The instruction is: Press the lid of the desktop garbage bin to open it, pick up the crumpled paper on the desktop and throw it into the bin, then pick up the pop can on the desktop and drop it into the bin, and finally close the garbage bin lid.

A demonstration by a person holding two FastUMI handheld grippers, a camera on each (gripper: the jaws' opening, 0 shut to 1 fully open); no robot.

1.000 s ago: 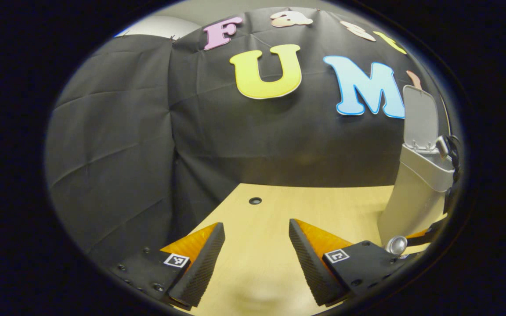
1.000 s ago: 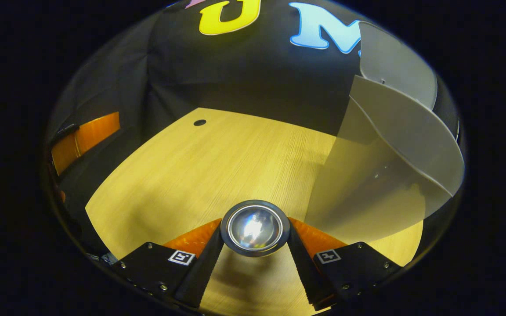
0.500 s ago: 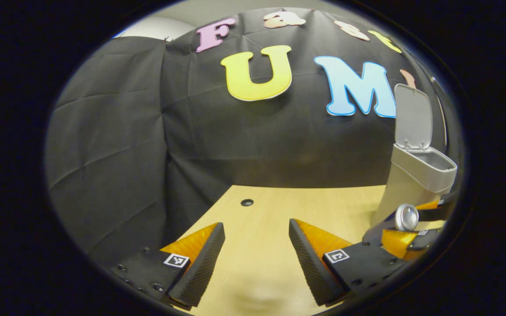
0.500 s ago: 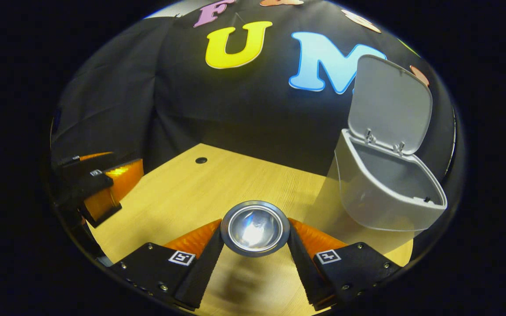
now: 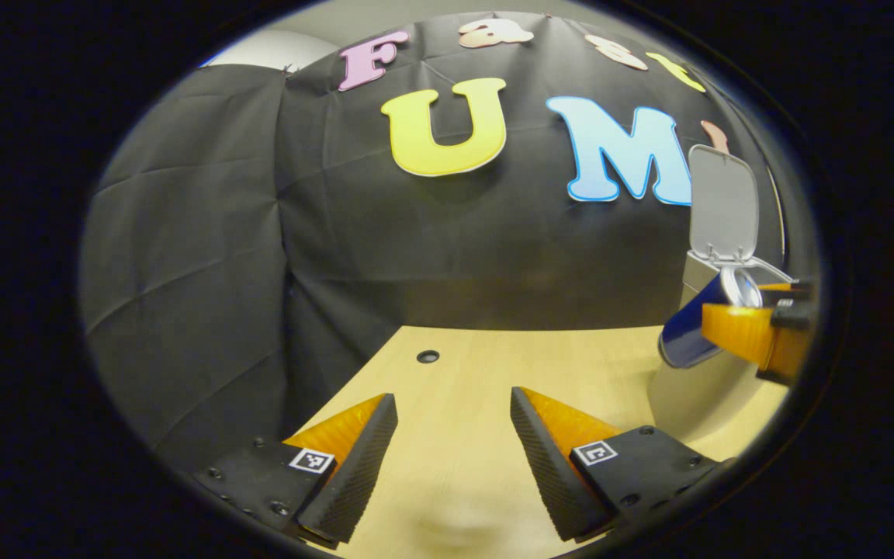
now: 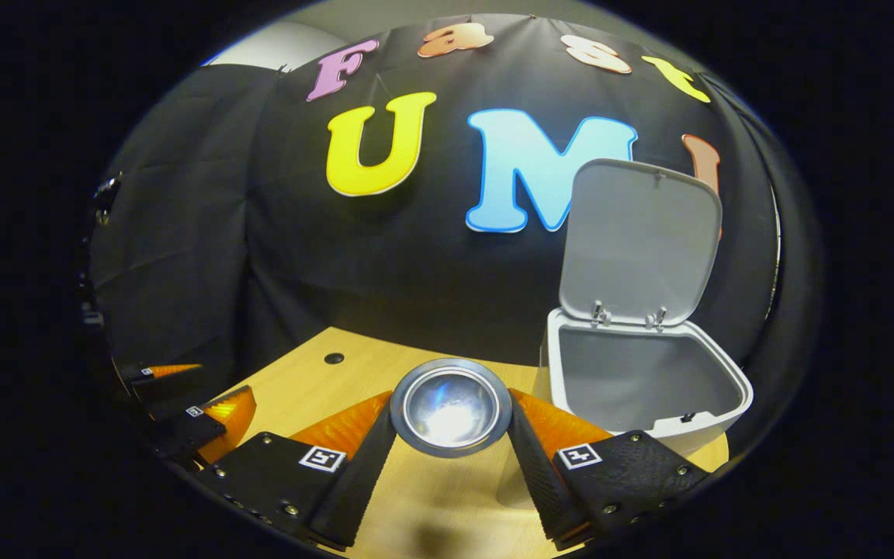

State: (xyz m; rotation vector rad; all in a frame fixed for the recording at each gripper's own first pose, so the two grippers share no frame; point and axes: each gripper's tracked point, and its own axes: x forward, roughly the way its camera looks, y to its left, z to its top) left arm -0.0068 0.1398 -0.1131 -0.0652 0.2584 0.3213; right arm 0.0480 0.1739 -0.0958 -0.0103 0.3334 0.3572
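The grey bin [image 6: 729, 378] stands on the wooden table with its lid [image 6: 637, 241] swung up and open. My right gripper [image 6: 451, 423] is shut on the pop can [image 6: 451, 404], whose silver end faces the camera, just left of the bin's mouth and about level with its rim. In the left gripper view the blue can [image 5: 687, 330] hangs tilted in the right gripper [image 5: 750, 330] in front of the bin [image 5: 695, 404], under the raised lid [image 5: 722, 202]. My left gripper [image 5: 453, 458] stays low over the table, open, with nothing between its fingers.
The wooden table [image 5: 478, 373] has a small round hole [image 5: 427, 356] near its back edge. Black cloth walls close the booth behind and to the left. The left gripper [image 6: 191, 407] sits at the lower left of the right gripper view.
My right gripper has lifted the can from table height to the level of the bin's rim, beside the opening. The left gripper has barely moved.
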